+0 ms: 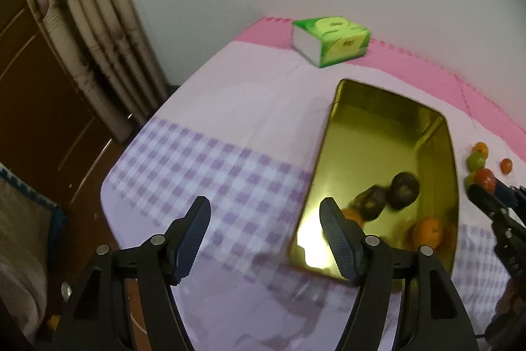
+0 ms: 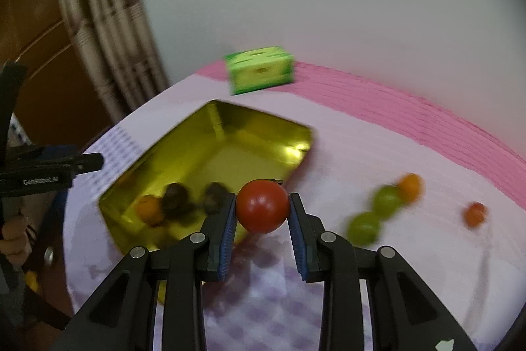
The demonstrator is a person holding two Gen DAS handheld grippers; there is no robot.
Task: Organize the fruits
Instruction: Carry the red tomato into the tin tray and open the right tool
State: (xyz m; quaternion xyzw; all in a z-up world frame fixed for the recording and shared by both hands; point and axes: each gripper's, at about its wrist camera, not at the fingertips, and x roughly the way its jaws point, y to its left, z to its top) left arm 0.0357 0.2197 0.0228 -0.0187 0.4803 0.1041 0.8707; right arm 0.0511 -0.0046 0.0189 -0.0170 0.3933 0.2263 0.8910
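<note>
A gold metal tin [image 1: 361, 127] [image 2: 256, 134] lies open on the cloth. Two dark fruits [image 1: 402, 189] [image 2: 176, 194] and orange fruits [image 1: 427, 231] [image 2: 149, 209] lie inside it. My right gripper [image 2: 263, 208] is shut on a red round fruit [image 2: 263, 206], held above the cloth by the tin's near right corner; it also shows in the left wrist view [image 1: 485, 179]. My left gripper [image 1: 264, 226] is open and empty, over the checked cloth left of the tin. Two green fruits [image 2: 376, 216] and two small orange ones [image 2: 409, 186] lie loose on the cloth to the right.
A green tissue box [image 1: 332, 40] [image 2: 259, 69] stands at the back on the pink mat [image 2: 411, 111]. The table's left edge drops off toward a curtain [image 1: 98, 32] and a brown cabinet [image 1: 39, 94]. A white wall is behind.
</note>
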